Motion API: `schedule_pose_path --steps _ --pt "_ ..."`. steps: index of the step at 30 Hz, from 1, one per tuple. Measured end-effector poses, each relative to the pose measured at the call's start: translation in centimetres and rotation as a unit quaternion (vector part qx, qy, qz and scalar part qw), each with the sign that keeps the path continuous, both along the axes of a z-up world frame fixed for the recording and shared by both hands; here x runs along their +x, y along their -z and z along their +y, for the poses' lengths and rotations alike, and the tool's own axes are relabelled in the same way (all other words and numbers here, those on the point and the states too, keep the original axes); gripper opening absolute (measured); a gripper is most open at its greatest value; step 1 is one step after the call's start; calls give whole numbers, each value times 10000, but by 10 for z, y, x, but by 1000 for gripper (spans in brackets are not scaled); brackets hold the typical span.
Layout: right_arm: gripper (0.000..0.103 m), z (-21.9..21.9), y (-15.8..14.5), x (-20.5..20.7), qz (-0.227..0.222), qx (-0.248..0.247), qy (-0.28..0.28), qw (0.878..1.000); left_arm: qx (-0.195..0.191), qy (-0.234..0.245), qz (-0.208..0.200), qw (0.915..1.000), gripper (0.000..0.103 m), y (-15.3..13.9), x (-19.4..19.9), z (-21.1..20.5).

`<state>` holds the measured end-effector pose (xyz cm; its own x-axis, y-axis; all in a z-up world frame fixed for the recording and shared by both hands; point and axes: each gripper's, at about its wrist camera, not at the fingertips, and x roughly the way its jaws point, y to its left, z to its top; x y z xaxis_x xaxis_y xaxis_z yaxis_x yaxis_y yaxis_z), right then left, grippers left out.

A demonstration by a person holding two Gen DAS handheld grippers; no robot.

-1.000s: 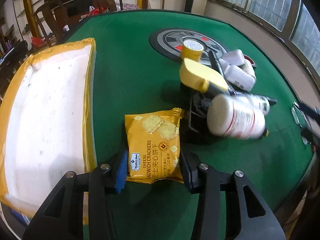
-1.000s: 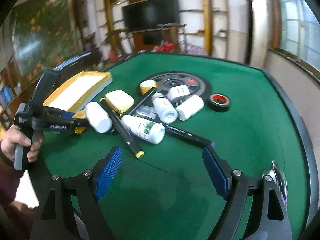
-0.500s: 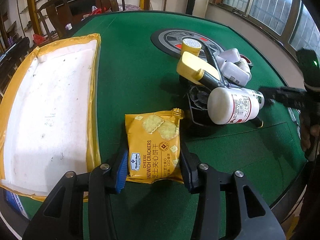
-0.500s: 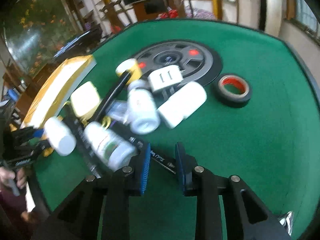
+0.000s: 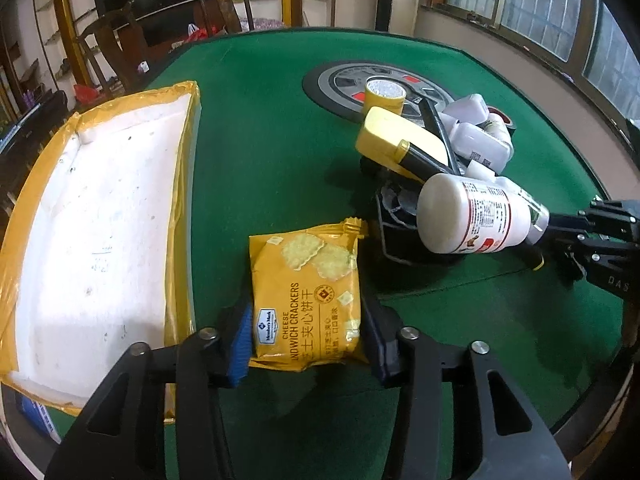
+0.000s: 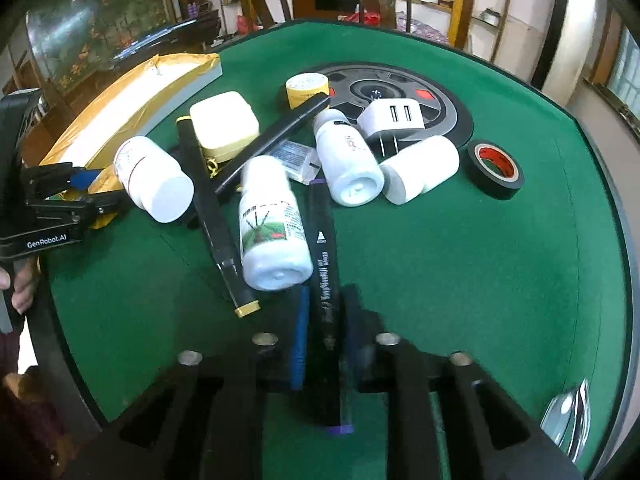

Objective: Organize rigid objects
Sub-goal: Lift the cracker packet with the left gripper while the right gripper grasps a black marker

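My left gripper is shut on a yellow packet of cheese sandwich crackers and holds it over the green table beside a white foam tray with yellow taped edges. My right gripper is shut on a black marker with a purple end, at the near edge of a pile. The pile holds several white bottles, a yellow box, a second black marker, a white USB charger and a yellow-lidded jar. The right gripper also shows in the left wrist view.
A roll of black tape lies right of the pile. A round grey and black disc sits in the table's middle. The table's rim curves close on the right. Chairs and shelves stand behind the table.
My right gripper moved down to the pile and closed on the purple-ended black marker. My left gripper kept its hold on the cracker packet and stayed near the tray.
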<state>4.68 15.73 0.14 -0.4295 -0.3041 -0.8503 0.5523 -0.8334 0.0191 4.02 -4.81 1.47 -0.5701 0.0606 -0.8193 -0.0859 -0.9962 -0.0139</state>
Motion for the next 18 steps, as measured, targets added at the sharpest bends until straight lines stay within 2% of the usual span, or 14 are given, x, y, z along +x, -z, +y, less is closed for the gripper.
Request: schedule_pose_path --steps 5,10,15,18 --pt "13 34 -5 24 -95 -637 554 9964 317 16 88 9995 43 -1 15 -9" --pt "13 74 -16 46 -8 -1402 1094 9841 572 88 210 9981 43 -9 23 -10" --pt "13 67 -26 59 100 -1704 950 9807 659 149 342 9971 43 -19 28 -9" --pt "13 46 -32 59 202 -1767 687 9816 700 148 495 9962 43 -29 35 -8"
